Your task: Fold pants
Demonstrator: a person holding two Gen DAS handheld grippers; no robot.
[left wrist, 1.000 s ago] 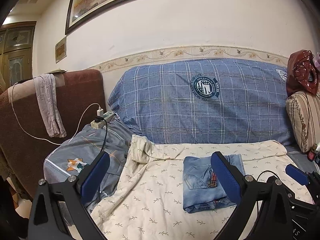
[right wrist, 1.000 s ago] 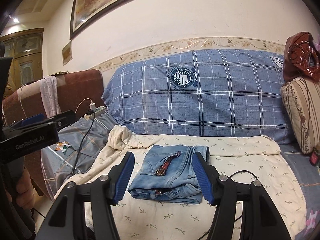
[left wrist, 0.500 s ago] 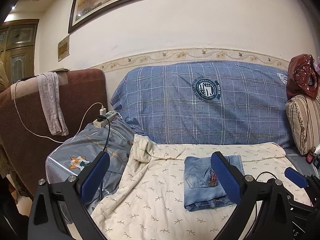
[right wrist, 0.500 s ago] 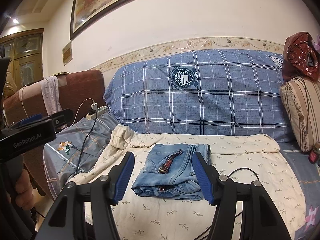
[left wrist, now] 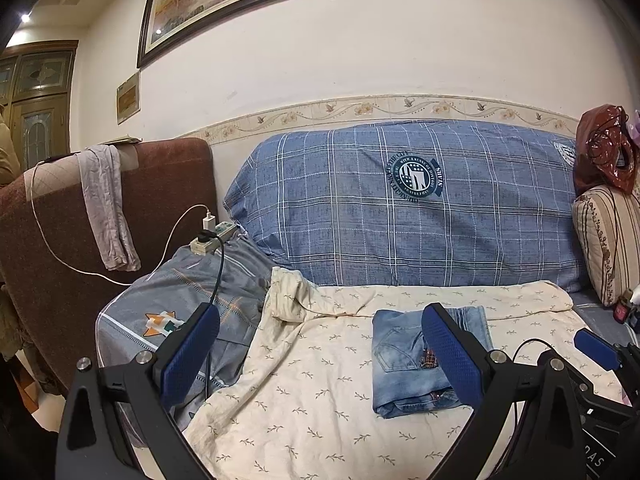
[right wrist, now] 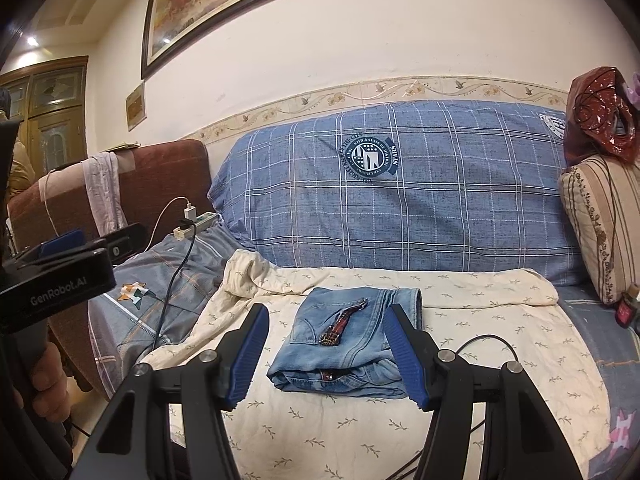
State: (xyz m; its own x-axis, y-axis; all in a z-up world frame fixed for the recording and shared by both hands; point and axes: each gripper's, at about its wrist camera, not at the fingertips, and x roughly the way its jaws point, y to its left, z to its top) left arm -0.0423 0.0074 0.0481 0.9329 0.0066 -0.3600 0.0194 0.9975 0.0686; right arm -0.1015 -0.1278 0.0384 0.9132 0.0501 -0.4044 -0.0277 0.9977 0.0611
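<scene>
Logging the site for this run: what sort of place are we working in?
Most likely a home living room. A sofa draped in a blue plaid cover, a framed painting on the wall, and folded jeans lying on a cream sheet over the seat.

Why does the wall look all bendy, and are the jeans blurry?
Left wrist view: the fisheye lens curves the wall border and darkens the corners; a ceiling light glares. Right wrist view: same bending; the folded jeans look sharp, evenly lit.
</scene>
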